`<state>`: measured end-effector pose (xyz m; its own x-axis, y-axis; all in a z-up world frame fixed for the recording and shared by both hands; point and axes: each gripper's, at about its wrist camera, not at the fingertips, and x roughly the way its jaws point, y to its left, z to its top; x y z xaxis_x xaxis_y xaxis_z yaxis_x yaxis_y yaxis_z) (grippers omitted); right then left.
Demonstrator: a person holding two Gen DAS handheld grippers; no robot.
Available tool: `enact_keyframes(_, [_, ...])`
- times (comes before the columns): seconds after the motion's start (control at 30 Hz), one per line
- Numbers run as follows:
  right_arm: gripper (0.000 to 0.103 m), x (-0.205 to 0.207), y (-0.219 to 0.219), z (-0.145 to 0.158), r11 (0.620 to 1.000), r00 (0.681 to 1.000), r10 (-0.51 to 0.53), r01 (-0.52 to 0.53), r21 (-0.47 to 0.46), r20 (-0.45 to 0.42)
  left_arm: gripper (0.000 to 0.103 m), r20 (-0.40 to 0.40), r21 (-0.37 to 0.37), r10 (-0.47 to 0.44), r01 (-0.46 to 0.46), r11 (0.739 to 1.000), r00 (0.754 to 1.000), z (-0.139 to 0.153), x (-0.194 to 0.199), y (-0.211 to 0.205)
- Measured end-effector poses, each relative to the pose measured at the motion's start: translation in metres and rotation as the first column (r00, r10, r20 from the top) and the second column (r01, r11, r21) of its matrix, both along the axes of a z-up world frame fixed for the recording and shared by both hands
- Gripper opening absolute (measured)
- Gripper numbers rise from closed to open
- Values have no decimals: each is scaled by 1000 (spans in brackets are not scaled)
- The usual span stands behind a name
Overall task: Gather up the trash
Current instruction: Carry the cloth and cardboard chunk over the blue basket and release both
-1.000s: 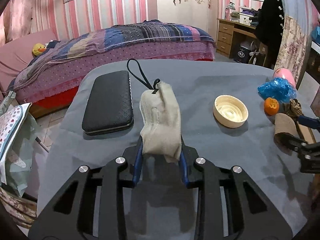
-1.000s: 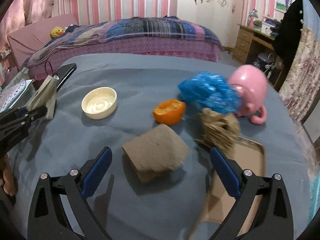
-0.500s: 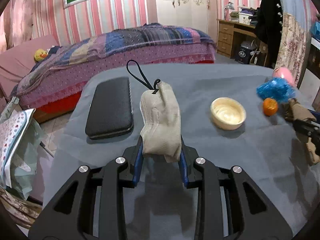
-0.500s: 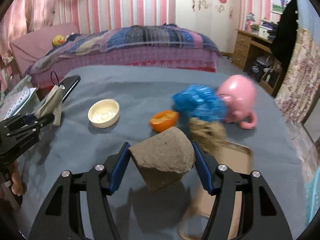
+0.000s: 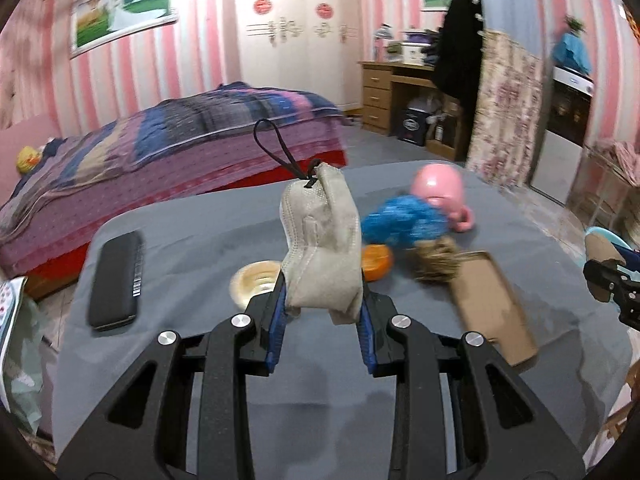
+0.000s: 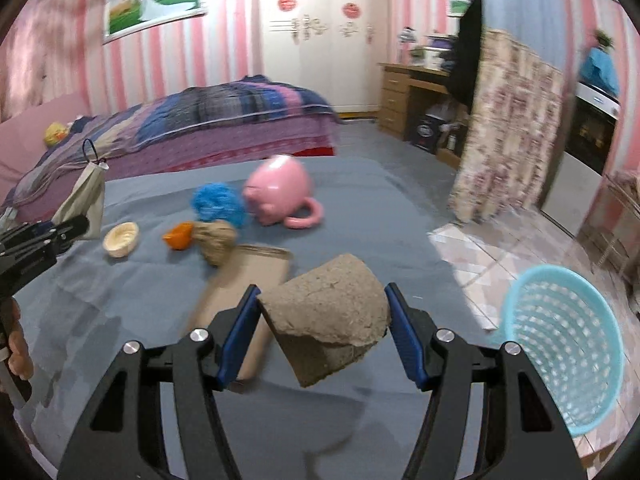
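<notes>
The right gripper (image 6: 323,330) is clamped on a crushed grey-brown cardboard cup (image 6: 328,318), and the left gripper (image 5: 322,322) pinches a soiled beige face mask (image 5: 322,250) by its lower edge. Both pieces hang above the grey-clothed table (image 6: 120,300), mid-carry. The next move likely calls for swinging them over the light-blue mesh plastic basket (image 6: 564,350) on the floor to the right and releasing.

A grey-covered table (image 6: 360,208) fills mid-frame, bearing a pink mug (image 6: 280,196), blue bag (image 6: 218,202), orange peel (image 6: 179,235), cream lid (image 6: 120,239), cardboard (image 6: 244,280) and, left, a black case (image 5: 116,280).

Pink-striped walls (image 5: 208,60), quilted bed (image 5: 180,136)
</notes>
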<state>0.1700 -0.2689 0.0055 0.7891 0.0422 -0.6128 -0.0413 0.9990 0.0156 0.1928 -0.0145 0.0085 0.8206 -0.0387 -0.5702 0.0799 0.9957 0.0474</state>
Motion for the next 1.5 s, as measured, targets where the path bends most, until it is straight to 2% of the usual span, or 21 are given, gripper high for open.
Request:
enact_keyframes(0.17, [62, -8, -42, 6, 998, 998, -56, 57, -26, 27, 29, -4, 12, -56, 56, 998, 998, 1, 5, -49])
enact_keyframes(0.5, [62, -28, -123, 7, 981, 980, -194, 195, -8, 48, 29, 18, -18, -189, 189, 982, 982, 17, 16, -146])
enact_keyframes(0.73, [62, -42, -186, 13, 943, 941, -332, 331, 30, 69, 29, 83, -43, -306, 310, 950, 948, 44, 12, -228])
enact_keyframes(0.87, [63, -47, -208, 17, 924, 920, -383, 379, 51, 83, 29, 113, -49, -365, 373, 927, 924, 58, 7, -269])
enact_keyframes(1.0, [63, -52, -227, 16, 904, 900, -427, 426, 35, 85, 29, 128, -61, -411, 421, 905, 903, 68, 3, -300])
enact_keyframes(1.2, [63, -60, -260, 9, 866, 863, -501, 499, 35, 68, 29, 92, -110, -463, 471, 875, 882, 54, 1, -332])
enact_keyframes(1.5, [63, -70, -293, -2, 819, 818, -574, 571, 56, 41, 29, 13, -56, -477, 477, 877, 879, 8, 16, -355])
